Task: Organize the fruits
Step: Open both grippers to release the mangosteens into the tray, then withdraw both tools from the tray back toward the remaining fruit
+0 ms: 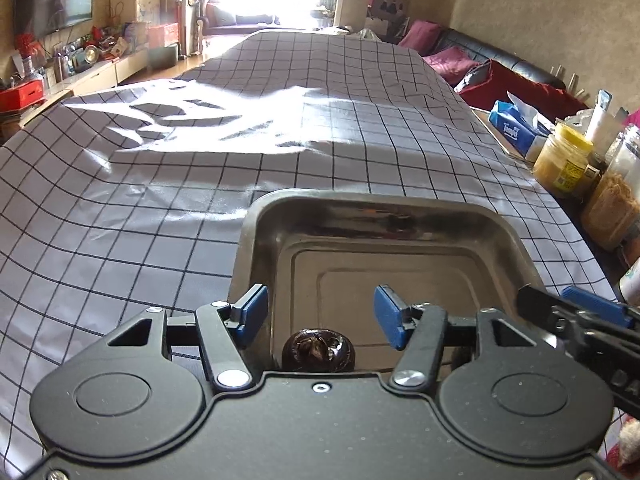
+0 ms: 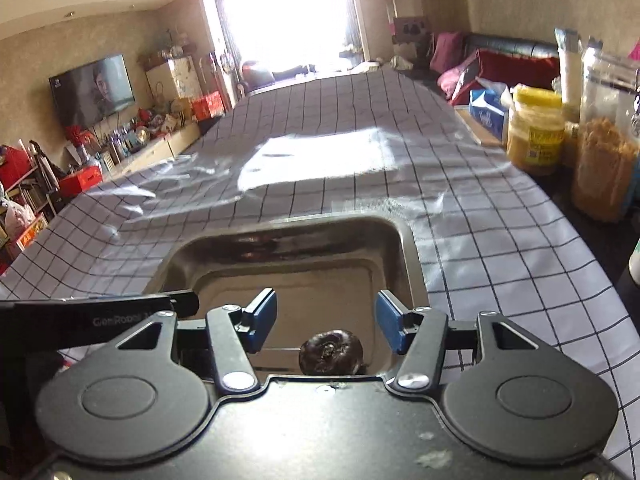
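Observation:
A square metal tray (image 1: 508, 236) sits on the checked tablecloth; it also shows in the right wrist view (image 2: 404, 240). One dark round fruit (image 1: 318, 350) lies at the tray's near edge, also seen in the right wrist view (image 2: 331, 352). My left gripper (image 1: 320, 314) is open and empty, hovering above the fruit. My right gripper (image 2: 326, 320) is open and empty, also over the tray's near part, just beyond the fruit. The right gripper's fingers (image 1: 592, 306) enter the left wrist view at the right edge.
The checked tablecloth (image 1: 200, 184) covers a long table and is wrinkled at the left. Jars (image 2: 536, 128), a tall container (image 2: 604, 140) and a tissue box (image 1: 516, 128) stand along the right edge. A sofa and TV lie beyond.

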`<state>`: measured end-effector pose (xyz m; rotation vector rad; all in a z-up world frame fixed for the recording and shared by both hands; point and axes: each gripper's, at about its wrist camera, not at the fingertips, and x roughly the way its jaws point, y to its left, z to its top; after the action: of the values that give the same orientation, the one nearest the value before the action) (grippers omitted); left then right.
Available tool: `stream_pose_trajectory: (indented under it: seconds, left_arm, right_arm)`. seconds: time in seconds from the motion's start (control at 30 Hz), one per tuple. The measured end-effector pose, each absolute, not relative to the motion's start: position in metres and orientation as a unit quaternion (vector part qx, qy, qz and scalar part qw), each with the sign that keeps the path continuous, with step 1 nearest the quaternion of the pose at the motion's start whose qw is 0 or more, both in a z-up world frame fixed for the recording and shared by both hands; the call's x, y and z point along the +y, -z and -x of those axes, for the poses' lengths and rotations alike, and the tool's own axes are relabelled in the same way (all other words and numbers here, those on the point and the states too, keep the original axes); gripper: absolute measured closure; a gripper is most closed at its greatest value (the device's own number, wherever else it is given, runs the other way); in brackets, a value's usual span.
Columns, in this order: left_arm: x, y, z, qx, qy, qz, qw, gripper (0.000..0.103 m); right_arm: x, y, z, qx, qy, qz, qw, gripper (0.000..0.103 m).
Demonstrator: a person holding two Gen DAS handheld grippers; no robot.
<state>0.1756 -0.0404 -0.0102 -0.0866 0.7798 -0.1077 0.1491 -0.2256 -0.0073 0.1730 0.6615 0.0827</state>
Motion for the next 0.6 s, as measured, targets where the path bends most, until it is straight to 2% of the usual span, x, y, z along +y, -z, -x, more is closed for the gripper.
stream_pose_trajectory:
  seconds: [0.27,0.6]
  left_arm:
    - [-0.045,-0.010,-0.161,0.341,0.033,0.015,0.939,0.040]
    - [-0.024,-0.043,-0.101,0.331,0.085,0.008,0.940,0.040]
  right_arm:
    - [-0.215,-0.004,-0.126,0.228,-0.012,-0.048,0.972,0.039]
    - [-0.223,-0.016,-0.100,0.306,-0.039,-0.104,0.946,0.039]
